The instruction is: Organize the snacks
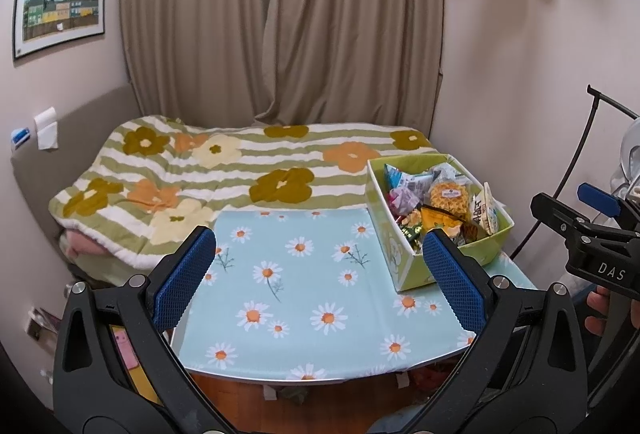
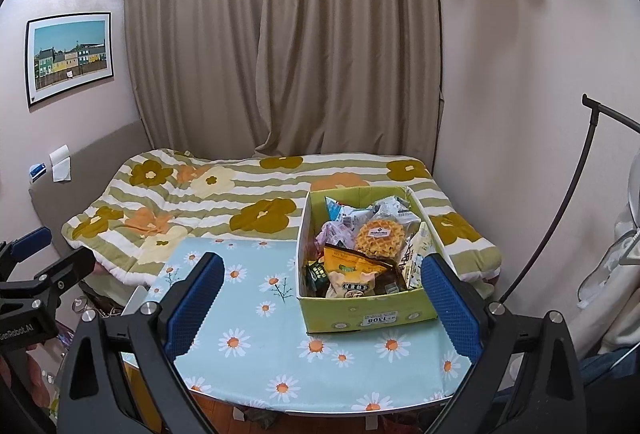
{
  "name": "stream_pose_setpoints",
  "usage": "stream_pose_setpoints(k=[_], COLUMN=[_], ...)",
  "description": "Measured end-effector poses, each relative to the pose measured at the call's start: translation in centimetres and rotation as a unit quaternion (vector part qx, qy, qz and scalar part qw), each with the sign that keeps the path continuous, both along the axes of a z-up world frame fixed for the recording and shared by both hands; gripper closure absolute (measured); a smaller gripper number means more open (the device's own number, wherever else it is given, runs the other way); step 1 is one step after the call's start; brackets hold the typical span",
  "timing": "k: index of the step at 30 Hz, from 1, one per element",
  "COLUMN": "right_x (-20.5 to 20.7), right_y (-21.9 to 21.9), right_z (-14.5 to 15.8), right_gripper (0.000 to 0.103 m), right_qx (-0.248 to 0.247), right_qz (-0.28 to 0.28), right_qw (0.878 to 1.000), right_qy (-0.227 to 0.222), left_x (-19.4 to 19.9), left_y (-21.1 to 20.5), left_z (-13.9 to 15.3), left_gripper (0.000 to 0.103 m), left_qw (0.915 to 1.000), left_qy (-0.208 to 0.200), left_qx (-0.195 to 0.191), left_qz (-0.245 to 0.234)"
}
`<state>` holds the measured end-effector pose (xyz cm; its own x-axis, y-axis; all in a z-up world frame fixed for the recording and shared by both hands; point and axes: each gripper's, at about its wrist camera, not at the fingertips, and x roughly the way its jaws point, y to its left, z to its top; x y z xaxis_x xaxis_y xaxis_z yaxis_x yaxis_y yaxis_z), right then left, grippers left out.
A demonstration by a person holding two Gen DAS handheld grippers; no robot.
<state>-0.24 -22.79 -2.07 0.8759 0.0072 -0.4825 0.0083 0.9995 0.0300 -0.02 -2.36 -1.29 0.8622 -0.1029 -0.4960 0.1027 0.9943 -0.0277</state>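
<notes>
A green cardboard box [image 1: 404, 258] [image 2: 360, 310] stands on the right side of a small table with a light-blue daisy cloth [image 1: 304, 290] [image 2: 280, 338]. It holds several snack packets, among them a round waffle pack [image 1: 449, 196] [image 2: 380, 234] and a yellow bag [image 2: 352, 268]. My left gripper [image 1: 320, 266] is open and empty above the table's front, left of the box. My right gripper [image 2: 322, 288] is open and empty in front of the box, its right finger beside the box's near right corner. The right gripper also shows at the right edge of the left wrist view [image 1: 592, 230].
A bed with a flowered striped quilt [image 1: 224, 174] [image 2: 200, 194] lies behind the table. Beige curtains [image 2: 288, 54] hang at the back. A black curved stand [image 2: 560, 202] and a wall are at the right. The table's front edge [image 2: 320, 410] is near me.
</notes>
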Motion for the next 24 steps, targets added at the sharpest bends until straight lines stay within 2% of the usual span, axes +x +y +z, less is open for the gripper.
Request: stream_pose_setpoints(k=[19,24], right_x=[0.3,0.7], right_y=[-0.1,-0.2], right_z=[-0.2,-0.3], right_gripper=[0.005,0.005], right_qx=[-0.002,-0.001], right_qz=[-0.006,-0.008], right_qw=[1.000,1.000], right_qy=[-0.003,-0.003], left_x=[1.0,1.3], left_y=[1.0,0.8], left_z=[-0.8,-0.9], left_gripper=[0.000,0.000], left_qw=[1.0000,0.9999], left_qy=[-0.004,-0.011], left_qx=[-0.005,0.004], left_qz=[0.000,0.004])
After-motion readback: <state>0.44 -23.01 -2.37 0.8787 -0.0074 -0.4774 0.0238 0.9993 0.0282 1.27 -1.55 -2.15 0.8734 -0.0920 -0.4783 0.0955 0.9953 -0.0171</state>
